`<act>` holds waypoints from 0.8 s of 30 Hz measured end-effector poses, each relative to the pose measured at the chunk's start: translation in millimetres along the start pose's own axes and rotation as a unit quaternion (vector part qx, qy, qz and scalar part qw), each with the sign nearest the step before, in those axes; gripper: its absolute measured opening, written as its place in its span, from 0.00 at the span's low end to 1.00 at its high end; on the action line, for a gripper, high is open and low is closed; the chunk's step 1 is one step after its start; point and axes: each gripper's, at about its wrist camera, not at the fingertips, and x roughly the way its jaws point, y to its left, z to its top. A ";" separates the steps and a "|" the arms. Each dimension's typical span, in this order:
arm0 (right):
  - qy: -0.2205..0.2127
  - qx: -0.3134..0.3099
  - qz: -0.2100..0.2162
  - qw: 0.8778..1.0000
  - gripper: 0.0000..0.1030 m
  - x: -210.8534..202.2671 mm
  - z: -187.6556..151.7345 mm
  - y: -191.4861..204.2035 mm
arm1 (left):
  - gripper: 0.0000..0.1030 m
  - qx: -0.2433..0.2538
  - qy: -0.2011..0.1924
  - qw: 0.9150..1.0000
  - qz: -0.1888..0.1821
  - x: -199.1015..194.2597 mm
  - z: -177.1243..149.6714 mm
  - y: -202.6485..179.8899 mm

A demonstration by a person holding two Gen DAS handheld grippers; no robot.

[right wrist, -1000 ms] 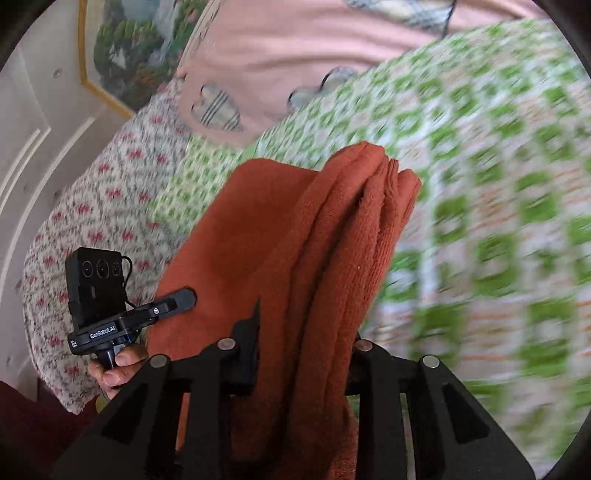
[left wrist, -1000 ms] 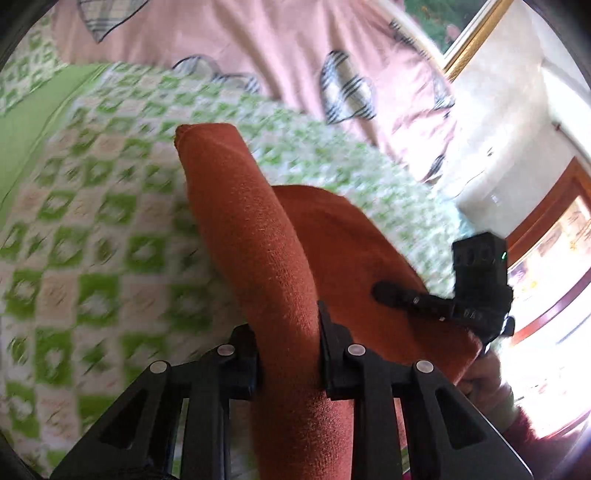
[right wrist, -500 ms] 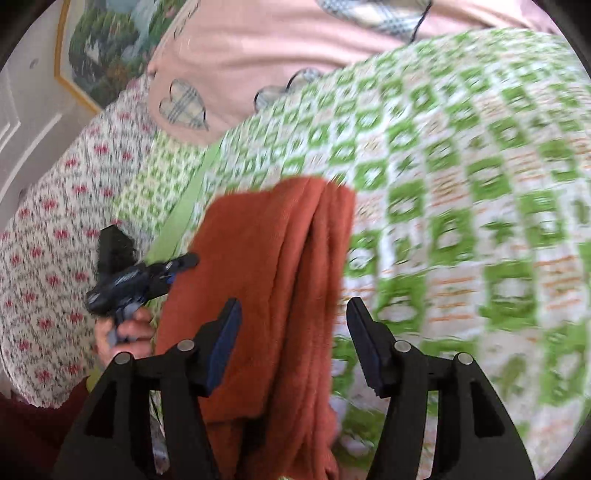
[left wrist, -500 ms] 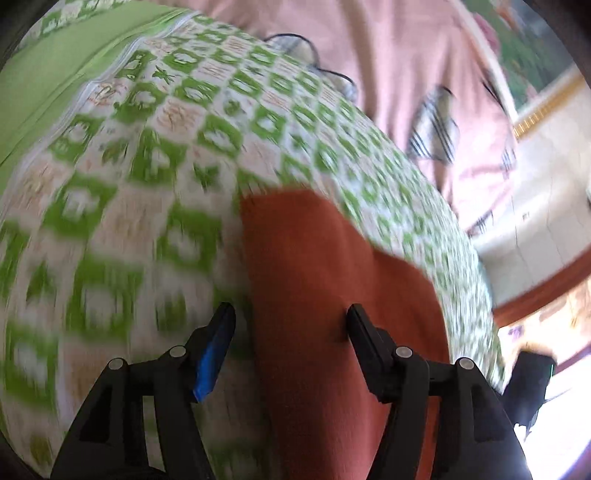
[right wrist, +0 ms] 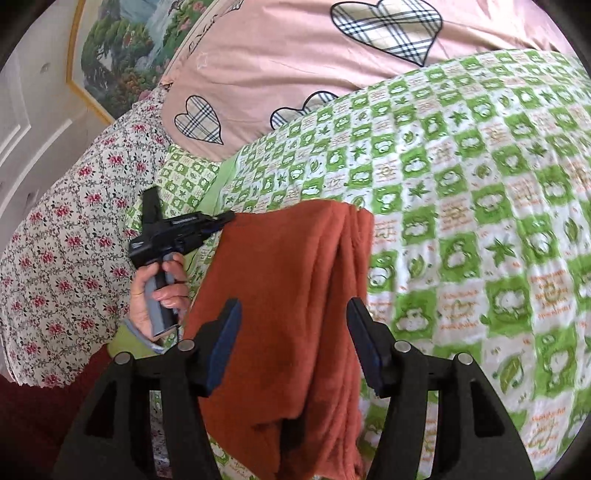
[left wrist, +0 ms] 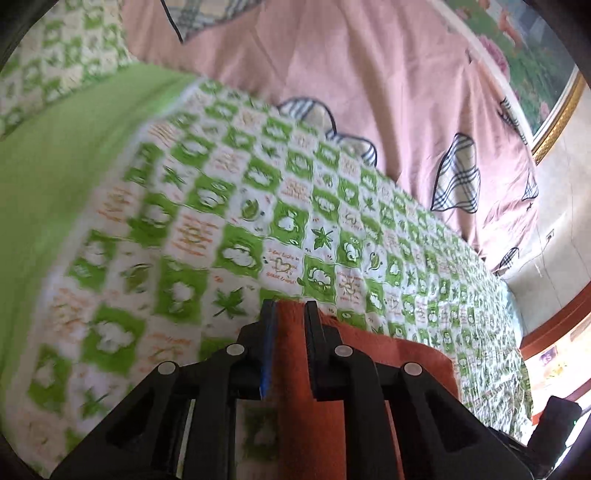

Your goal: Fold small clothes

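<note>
Rust-orange garment (right wrist: 295, 295): folded, lying on the green-checked bedspread (right wrist: 461, 184) near the bed's side edge. Left gripper (left wrist: 289, 314): jaws have just been closing, now pinching the garment's far corner. Right gripper (right wrist: 293, 332): jaws spread, above the fold, not pressing it. Pink heart-print quilt (right wrist: 277, 55) bounds the far side; floral cover (right wrist: 55, 240) beyond the edge. Bedspread right of garment lies bare.

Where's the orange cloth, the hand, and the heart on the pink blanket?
orange cloth (right wrist: 291, 295): right wrist view, middle of the folded part.
hand (right wrist: 157, 291): right wrist view, fingers around the handle.
heart (right wrist: 386, 27): right wrist view, plaid middle.
</note>
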 end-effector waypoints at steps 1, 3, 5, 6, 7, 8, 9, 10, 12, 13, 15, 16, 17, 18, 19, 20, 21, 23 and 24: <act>0.002 -0.003 -0.002 1.000 0.58 2.7 0.3 0.6 | 0.29 -0.002 -0.004 1.000 0.000 -13.2 -7.6 0.6; 0.008 -0.006 -0.011 1.000 0.58 10.5 2.0 1.3 | 0.41 -0.003 -0.003 1.000 -0.005 -31.2 -26.8 -2.5; 0.017 -0.009 -0.023 1.000 0.58 20.3 4.6 1.3 | 0.42 0.010 0.000 1.000 -0.006 -48.5 -52.8 -7.8; 0.023 -0.012 -0.029 0.999 0.56 26.7 6.6 1.7 | 0.42 0.014 0.003 1.000 -0.007 -53.4 -64.8 -11.1; 0.027 -0.014 -0.034 0.999 0.53 31.0 7.9 2.0 | 0.43 0.018 0.008 1.000 -0.006 -58.9 -77.8 -14.2; 0.032 -0.017 -0.038 0.999 0.49 35.4 9.2 2.5 | 0.43 0.019 0.011 1.000 -0.005 -62.8 -88.6 -16.3; 0.037 -0.021 -0.040 0.998 0.44 40.7 10.9 4.3 | 0.44 0.021 0.014 1.000 -0.005 -64.7 -97.1 -18.0; 0.041 -0.025 -0.040 0.998 0.43 44.1 12.1 6.0 | 0.44 0.024 0.018 1.000 0.000 -70.5 -108.5 -18.6; 0.051 -0.033 -0.056 0.997 0.40 50.3 13.6 8.0 | 0.45 0.022 0.021 1.000 0.001 -74.8 -121.4 -19.5; 0.059 -0.032 -0.058 0.996 0.40 54.8 14.0 6.4 | 0.46 0.022 0.025 0.999 0.000 -75.1 -125.0 -18.6; 0.069 -0.015 -0.049 0.996 0.28 62.1 13.7 -0.6 | 0.46 0.026 0.033 0.999 0.004 -74.1 -132.8 -19.1; 0.077 -0.002 -0.045 0.996 0.19 66.4 13.2 -5.7 | 0.46 0.027 0.036 0.999 0.008 -73.0 -133.3 -18.2; 0.073 0.008 -0.043 0.996 0.11 64.2 13.9 -7.2 | 0.46 0.027 0.043 0.999 0.011 -72.5 -134.5 -18.6; 0.057 0.009 -0.030 0.998 0.11 54.8 15.9 -2.7 | 0.46 0.028 0.046 0.999 0.009 -72.9 -134.7 -18.9; 0.031 -0.001 -0.010 0.999 0.11 39.5 17.9 7.6 | 0.46 0.029 0.047 0.998 0.010 -74.5 -134.9 -19.6; 0.006 -0.015 -0.002 1.000 0.10 23.8 20.4 18.5 | 0.47 0.032 0.047 0.998 0.013 -75.4 -136.0 -20.9; -0.012 -0.027 -0.009 1.000 0.10 10.7 20.8 25.6 | 0.50 0.036 0.048 0.998 0.014 -75.1 -137.7 -22.5; -0.005 -0.025 -0.020 0.999 0.10 10.5 18.7 19.4 | 0.51 0.038 0.054 0.998 0.013 -71.7 -141.1 -24.3; 0.012 -0.018 -0.037 0.999 0.10 19.1 14.5 7.4 | 0.51 0.039 0.060 0.997 0.011 -69.2 -142.6 -24.9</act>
